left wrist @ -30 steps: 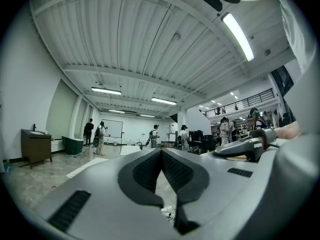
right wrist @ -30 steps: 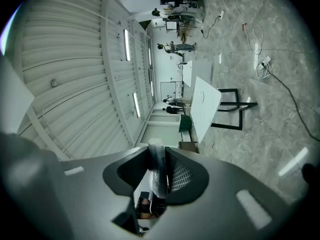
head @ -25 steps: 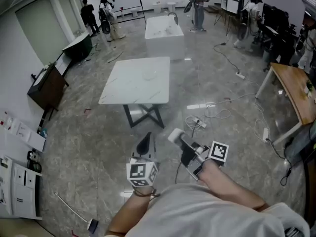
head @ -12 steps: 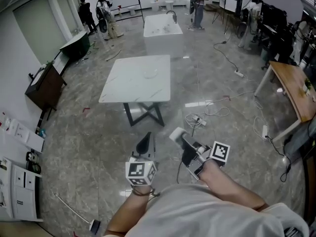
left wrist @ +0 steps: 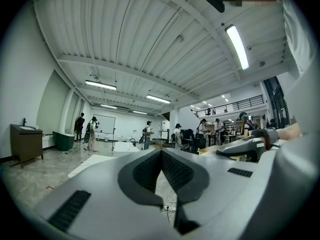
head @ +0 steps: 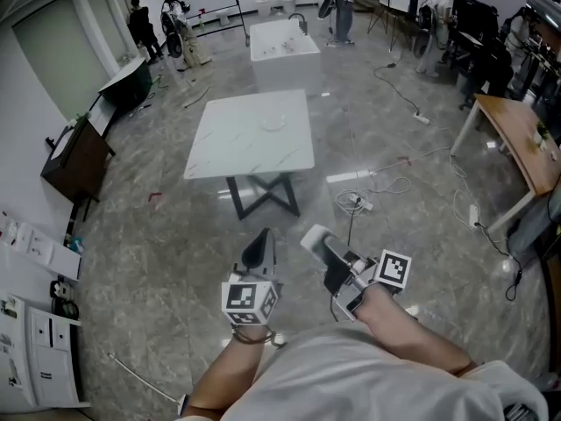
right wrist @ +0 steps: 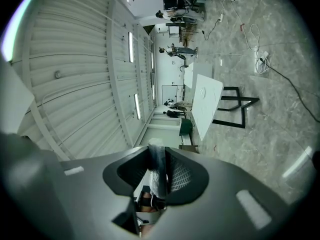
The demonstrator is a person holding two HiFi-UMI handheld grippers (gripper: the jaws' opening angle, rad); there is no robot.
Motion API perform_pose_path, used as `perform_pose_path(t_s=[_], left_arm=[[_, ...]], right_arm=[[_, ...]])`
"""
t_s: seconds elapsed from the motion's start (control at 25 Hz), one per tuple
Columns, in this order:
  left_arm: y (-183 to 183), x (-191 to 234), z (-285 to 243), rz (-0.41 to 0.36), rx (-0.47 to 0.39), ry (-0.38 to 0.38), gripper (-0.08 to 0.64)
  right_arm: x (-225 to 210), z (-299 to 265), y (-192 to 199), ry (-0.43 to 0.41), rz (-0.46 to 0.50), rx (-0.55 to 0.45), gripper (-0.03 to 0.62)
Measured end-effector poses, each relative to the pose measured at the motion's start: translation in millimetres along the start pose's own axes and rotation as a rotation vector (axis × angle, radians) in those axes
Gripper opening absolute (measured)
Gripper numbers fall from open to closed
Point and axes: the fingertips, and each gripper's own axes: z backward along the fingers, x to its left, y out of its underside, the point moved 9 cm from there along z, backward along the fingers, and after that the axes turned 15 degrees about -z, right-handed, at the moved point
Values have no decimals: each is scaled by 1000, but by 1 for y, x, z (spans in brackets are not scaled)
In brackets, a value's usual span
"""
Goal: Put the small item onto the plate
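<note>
A white marble-top table (head: pixel 250 143) stands a few steps ahead, with a small pale plate (head: pixel 274 123) near its far middle. My right gripper (head: pixel 317 242) is held low in front of the body, shut on a small thin white item (head: pixel 312 237). In the right gripper view the item (right wrist: pixel 158 169) stands pinched between the jaws, and the table (right wrist: pixel 206 104) is far off. My left gripper (head: pixel 259 249) is beside it, shut and holding nothing. In the left gripper view its jaws meet at the tips, with the table (left wrist: pixel 100 161) beyond them.
A white tub-like block (head: pixel 282 44) stands behind the table. Cables and a power strip (head: pixel 358 202) lie on the floor to the right. A wooden desk (head: pixel 524 143) is at the right and a dark cabinet (head: pixel 77 158) at the left. People stand at the far end.
The table has slid slightly lower and to the right in the head view and looks a little nearer. Both grippers keep the same pose, and the item stays gripped.
</note>
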Motion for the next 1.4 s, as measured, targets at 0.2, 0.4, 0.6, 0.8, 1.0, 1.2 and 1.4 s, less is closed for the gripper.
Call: perform_pose_path(t_s=[0.2, 0.4, 0.6, 0.8, 1.0, 1.2, 1.4], left_arm=[[6, 18, 13, 17, -1, 7, 5], [16, 32, 11, 26, 7, -18, 5], [23, 60, -14, 20, 28, -66, 5], [31, 85, -71, 8, 51, -120, 5], [29, 97, -147, 7, 68, -155, 5], [32, 100, -232, 16, 97, -185, 5], [42, 96, -306, 17, 115, -210, 5]], right_arm=[[-7, -13, 18, 35, 13, 11, 98], [-11, -39, 14, 46, 23, 48, 98], [-17, -87, -8, 53, -2, 99, 98], [-19, -140, -64, 60, -14, 147, 98], [-7, -186, -136, 53, -24, 186, 98], [10, -220, -228, 57, -7, 217, 98], [14, -240, -302, 56, -7, 234, 98]])
